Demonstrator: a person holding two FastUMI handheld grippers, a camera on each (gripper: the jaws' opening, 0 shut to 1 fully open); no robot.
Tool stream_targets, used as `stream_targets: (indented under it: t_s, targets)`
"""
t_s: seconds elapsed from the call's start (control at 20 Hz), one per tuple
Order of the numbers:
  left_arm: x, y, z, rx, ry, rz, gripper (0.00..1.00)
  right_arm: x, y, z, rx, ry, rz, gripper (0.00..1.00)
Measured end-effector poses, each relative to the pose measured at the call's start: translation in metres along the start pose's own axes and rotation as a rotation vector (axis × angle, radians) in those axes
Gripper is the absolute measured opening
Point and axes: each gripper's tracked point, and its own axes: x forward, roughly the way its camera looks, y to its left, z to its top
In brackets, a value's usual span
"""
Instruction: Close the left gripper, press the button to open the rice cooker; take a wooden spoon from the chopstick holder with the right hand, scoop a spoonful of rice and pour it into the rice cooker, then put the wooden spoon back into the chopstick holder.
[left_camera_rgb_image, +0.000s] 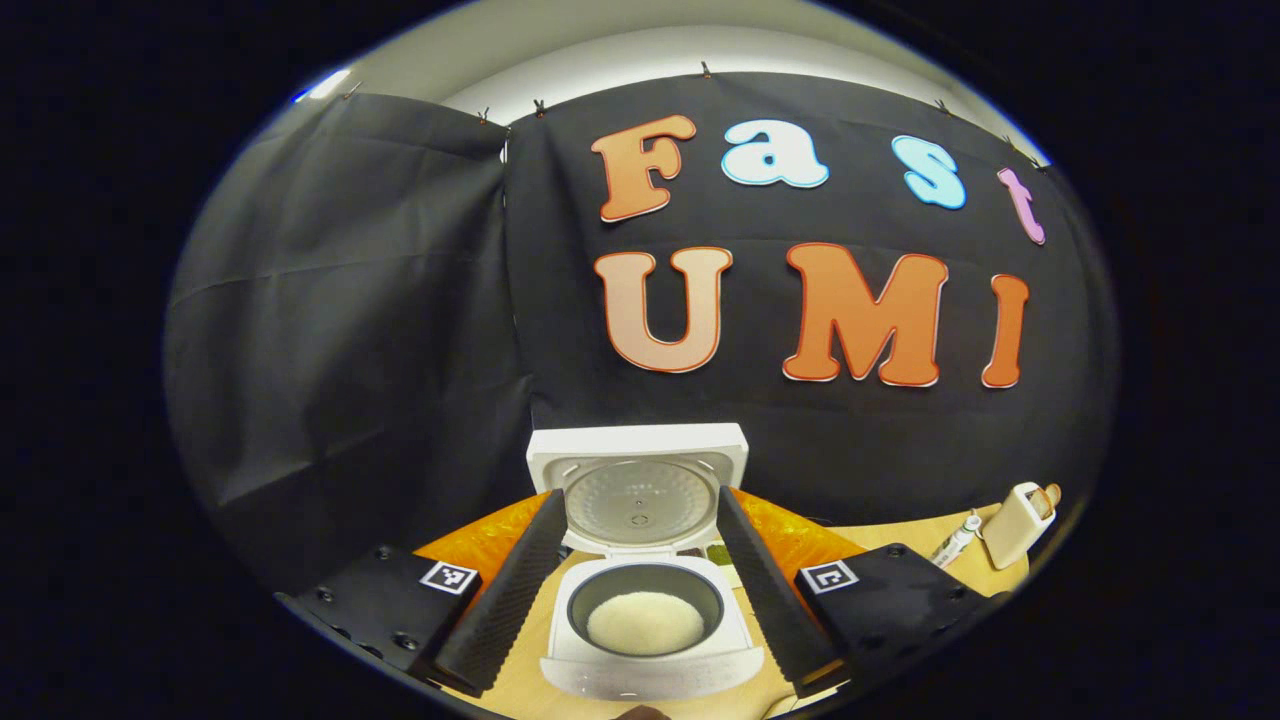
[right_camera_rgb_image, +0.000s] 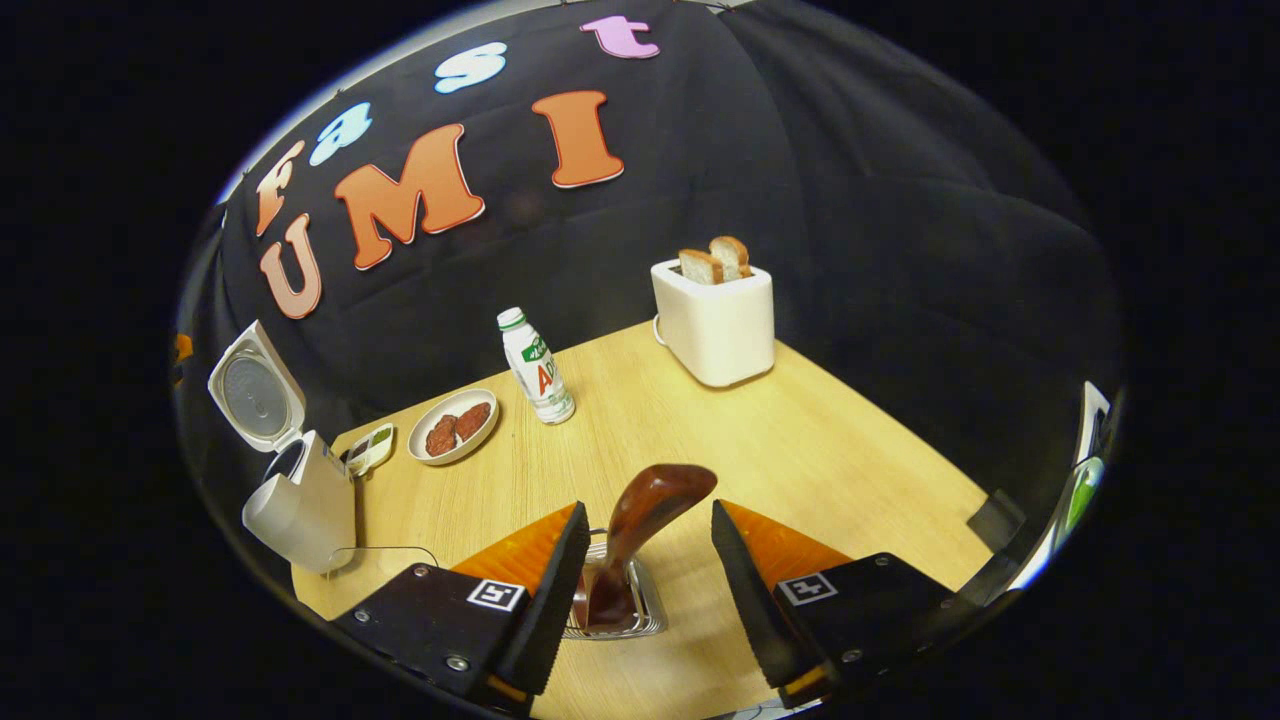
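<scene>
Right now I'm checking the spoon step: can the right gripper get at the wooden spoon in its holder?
Probably yes. The right gripper is open, and the wooden spoon stands in the holder between its fingers with nothing in the way. Closing should catch the handle.

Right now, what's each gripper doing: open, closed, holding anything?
Left gripper: open, empty, facing the open rice cooker.
Right gripper: open, fingers either side of the wooden spoon, not gripping.

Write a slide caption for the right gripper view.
Open hand-held gripper straddles the wooden spoon standing in its holder.
</scene>
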Motion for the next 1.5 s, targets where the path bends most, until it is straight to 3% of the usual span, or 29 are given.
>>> stream_targets:
  t_s: [0.45, 0.7, 0.85, 1.05, 1.3, 1.5]
  targets:
    - [0.112, 0.011, 0.032, -0.103, 0.085, -0.018, 1.0, -0.086, -0.011, 0.088, -0.078, -0.226, -0.115, 0.9]
    - [0.178, 0.018, 0.019, -0.094, 0.142, 0.023, 1.0, -0.122, 0.0, 0.113, -0.104, -0.311, -0.126, 0.93]
    - [0.196, 0.006, 0.01, -0.07, 0.195, -0.001, 1.0, -0.13, 0.014, 0.125, -0.129, -0.346, -0.113, 0.93]
    - [0.203, -0.007, -0.012, -0.013, 0.284, -0.031, 1.0, -0.126, 0.031, 0.13, -0.153, -0.365, -0.072, 0.93]
    - [0.179, -0.011, -0.028, -0.031, 0.359, -0.081, 1.0, -0.11, 0.052, 0.13, -0.166, -0.354, 0.005, 0.93]
    - [0.144, -0.014, -0.073, -0.065, 0.528, -0.105, 1.0, -0.103, 0.066, 0.137, -0.179, -0.365, 0.066, 0.93]
